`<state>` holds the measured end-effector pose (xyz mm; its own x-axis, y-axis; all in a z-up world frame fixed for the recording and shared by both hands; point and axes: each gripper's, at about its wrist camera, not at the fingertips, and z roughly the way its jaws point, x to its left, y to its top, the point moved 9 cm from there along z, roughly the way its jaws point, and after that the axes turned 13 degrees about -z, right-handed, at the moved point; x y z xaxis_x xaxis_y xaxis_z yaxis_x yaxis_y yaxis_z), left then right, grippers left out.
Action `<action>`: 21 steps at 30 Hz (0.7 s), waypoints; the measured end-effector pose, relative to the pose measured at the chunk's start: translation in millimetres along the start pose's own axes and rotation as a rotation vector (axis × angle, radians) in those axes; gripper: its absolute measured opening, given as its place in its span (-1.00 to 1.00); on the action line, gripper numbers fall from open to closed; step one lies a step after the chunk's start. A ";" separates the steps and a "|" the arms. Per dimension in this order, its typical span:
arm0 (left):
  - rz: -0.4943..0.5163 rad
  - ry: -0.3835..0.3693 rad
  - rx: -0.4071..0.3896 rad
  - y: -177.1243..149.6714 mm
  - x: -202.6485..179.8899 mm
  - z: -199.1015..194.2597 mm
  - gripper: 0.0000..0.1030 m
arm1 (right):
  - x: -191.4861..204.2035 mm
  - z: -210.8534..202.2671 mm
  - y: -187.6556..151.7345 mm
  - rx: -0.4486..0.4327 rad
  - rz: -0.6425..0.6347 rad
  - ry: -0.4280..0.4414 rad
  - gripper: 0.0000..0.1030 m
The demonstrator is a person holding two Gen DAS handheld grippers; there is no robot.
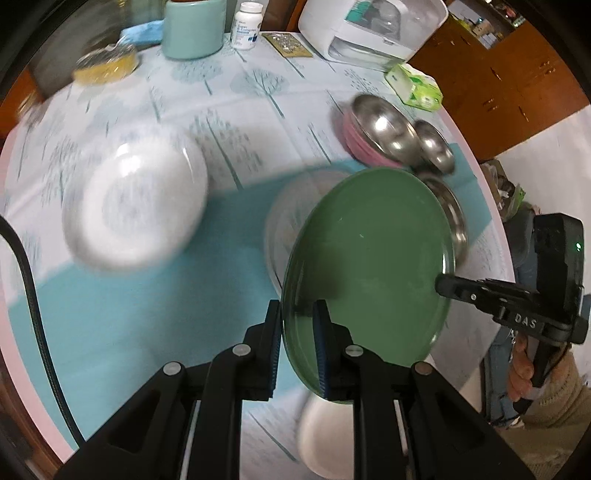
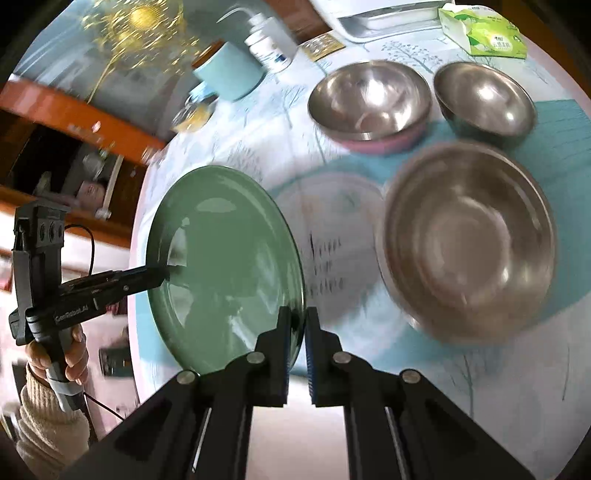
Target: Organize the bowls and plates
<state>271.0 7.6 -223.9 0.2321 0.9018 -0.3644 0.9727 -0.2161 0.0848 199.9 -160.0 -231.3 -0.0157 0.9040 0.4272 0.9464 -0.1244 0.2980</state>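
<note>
A green plate (image 1: 369, 266) is held tilted above the table by both grippers. My left gripper (image 1: 297, 314) is shut on its near rim. My right gripper (image 2: 297, 317) is shut on the opposite rim and shows in the left wrist view (image 1: 443, 284). The green plate also shows in the right wrist view (image 2: 221, 258). A clear glass plate (image 2: 332, 229) lies on the table under it. A large steel bowl (image 2: 469, 240), a steel bowl nested in a pink bowl (image 2: 369, 103) and a small steel bowl (image 2: 484, 99) stand to the right. A white bowl (image 1: 136, 199) sits at the left.
A teal mug (image 1: 194, 27), a pill bottle (image 1: 246, 24), a white appliance (image 1: 369, 26), a green tissue box (image 1: 415, 86) and a yellow scourer (image 1: 107, 64) stand along the far side of the table. A white object (image 1: 325, 428) lies under my left gripper.
</note>
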 end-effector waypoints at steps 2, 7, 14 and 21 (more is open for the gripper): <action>-0.028 0.000 -0.005 -27.9 -8.2 -1.6 -0.72 | -1.3 -8.4 -22.5 0.024 -0.020 0.018 -0.86; -0.102 0.007 -0.016 -102.5 -27.9 9.6 -0.72 | -8.0 -24.1 -68.0 0.072 -0.077 0.019 -0.86; -0.192 -0.015 0.014 -185.5 -46.1 35.7 -0.72 | -21.9 -36.9 -114.1 0.114 -0.155 -0.002 -0.86; -0.265 0.026 0.010 -223.8 -36.3 54.1 -0.72 | -23.2 -23.0 -149.4 0.168 -0.194 -0.009 -0.86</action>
<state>44.7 3.0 -279.7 -0.0308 0.9367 -0.3486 0.9995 0.0255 -0.0197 51.4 -171.8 -266.1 -0.2002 0.9079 0.3683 0.9663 0.1209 0.2273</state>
